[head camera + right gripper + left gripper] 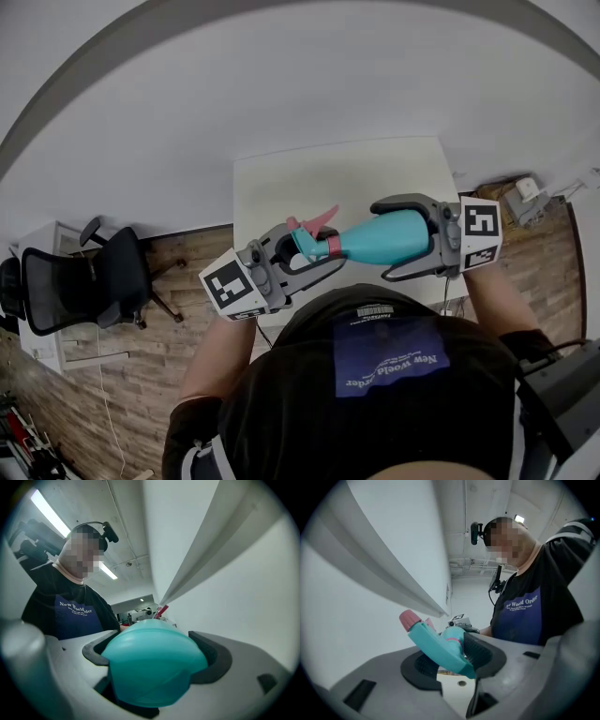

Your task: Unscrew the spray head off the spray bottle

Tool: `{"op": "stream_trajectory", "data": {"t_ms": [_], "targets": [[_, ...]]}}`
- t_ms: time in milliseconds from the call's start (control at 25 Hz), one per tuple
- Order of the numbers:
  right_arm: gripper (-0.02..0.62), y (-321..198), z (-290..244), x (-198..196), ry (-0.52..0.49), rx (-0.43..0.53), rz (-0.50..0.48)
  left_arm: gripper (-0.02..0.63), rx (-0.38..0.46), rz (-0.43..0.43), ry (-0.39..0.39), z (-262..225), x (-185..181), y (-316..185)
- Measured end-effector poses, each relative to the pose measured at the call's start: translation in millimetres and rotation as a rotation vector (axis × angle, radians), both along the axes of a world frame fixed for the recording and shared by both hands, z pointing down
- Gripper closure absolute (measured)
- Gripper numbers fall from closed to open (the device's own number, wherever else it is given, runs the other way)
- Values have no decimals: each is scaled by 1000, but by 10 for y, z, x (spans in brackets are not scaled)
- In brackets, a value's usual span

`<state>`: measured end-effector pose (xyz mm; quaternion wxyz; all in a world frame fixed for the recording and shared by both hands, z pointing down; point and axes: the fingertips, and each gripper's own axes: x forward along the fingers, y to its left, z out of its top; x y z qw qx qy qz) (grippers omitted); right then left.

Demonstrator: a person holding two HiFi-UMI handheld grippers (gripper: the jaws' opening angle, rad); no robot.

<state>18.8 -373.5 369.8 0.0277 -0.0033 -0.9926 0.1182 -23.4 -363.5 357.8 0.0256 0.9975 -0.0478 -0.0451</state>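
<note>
- Closest to the camera: a black shirt (pixel 389 375) with a blue patch, right under the head view.
- Just past it, up in the air: the blue spray bottle (pixel 398 234), lying flat between two grippers, over the near part of the white table (pixel 375 173).
- Right gripper (pixel 382 239): squeezed tight on the fat body of the bottle, one dark pad on each side.
- Left gripper (pixel 314 246): squeezed on the spray head (pixel 302 240), with the pink nozzle (pixel 410 618) poking out past the pads.
- Pink ring (pixel 334 246) at the neck: snug against the bottle, no gap to see.
- So, by the look of it: head not off yet. Maybe loosened a bit, but no way to tell from here.
- Left to do: more twisting at the neck, then pulling the head away from the bottle.
- Off to the side on the wood floor (pixel 187 246): a black chair (pixel 84 281), well apart from the table.
</note>
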Motion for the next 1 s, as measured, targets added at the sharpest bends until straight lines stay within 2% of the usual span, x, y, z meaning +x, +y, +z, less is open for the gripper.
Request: {"op": "stream_trajectory", "data": {"t_ms": [80, 160, 360, 520, 600, 720, 1000], "targets": [[137, 2, 11, 12, -3, -9, 3, 457, -22, 4, -4, 15, 11, -4], [137, -2, 20, 30, -13, -19, 10, 457, -106, 17, 28, 25, 15, -37], [137, 55, -7, 44, -10, 43, 17, 459, -424, 108, 193, -11, -22, -98], [137, 106, -39, 15, 38, 191, 10, 457, -698, 206, 311, 12, -78, -181], [137, 128, -55, 25, 57, 242, 7, 456, -788, 226, 375, 22, -84, -231], [138, 147, -76, 38, 54, 271, -7, 437, -861, 250, 416, 45, -81, -249], [141, 156, -69, 51, 52, 293, -13, 427, -955, 256, 415, 77, -68, -270]]}}
